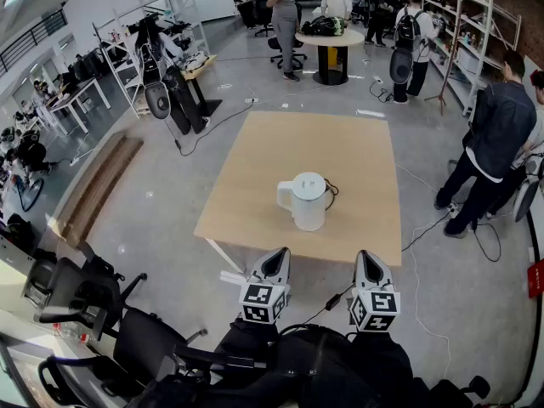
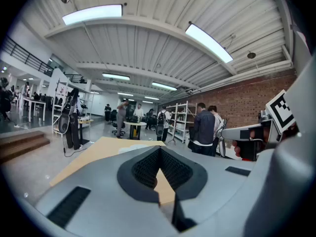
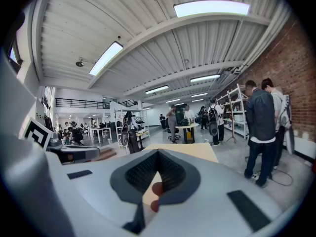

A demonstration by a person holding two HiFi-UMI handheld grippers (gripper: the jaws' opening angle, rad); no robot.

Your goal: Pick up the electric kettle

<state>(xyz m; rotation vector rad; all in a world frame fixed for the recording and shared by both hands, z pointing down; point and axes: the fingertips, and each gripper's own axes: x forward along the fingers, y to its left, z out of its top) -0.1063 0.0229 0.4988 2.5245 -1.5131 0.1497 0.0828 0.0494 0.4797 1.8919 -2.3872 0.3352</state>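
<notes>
A white electric kettle (image 1: 306,201) stands upright with its lid on, near the front middle of the light wooden table (image 1: 340,147); its handle faces left and a dark cord lies at its right. My left gripper (image 1: 276,260) and right gripper (image 1: 367,258) hover side by side just short of the table's front edge, apart from the kettle. Both are shut with nothing held. In the left gripper view the shut jaws of the left gripper (image 2: 159,151) cover most of the table (image 2: 98,149). The right gripper (image 3: 158,154) looks the same in its own view, and the kettle is hidden there.
Two people (image 1: 497,143) stand right of the table, and a cable (image 1: 425,228) runs on the floor there. Black office chairs (image 1: 76,296) crowd the lower left. Equipment stands (image 1: 170,100) are at the back left, a round table (image 1: 331,41) with more people behind.
</notes>
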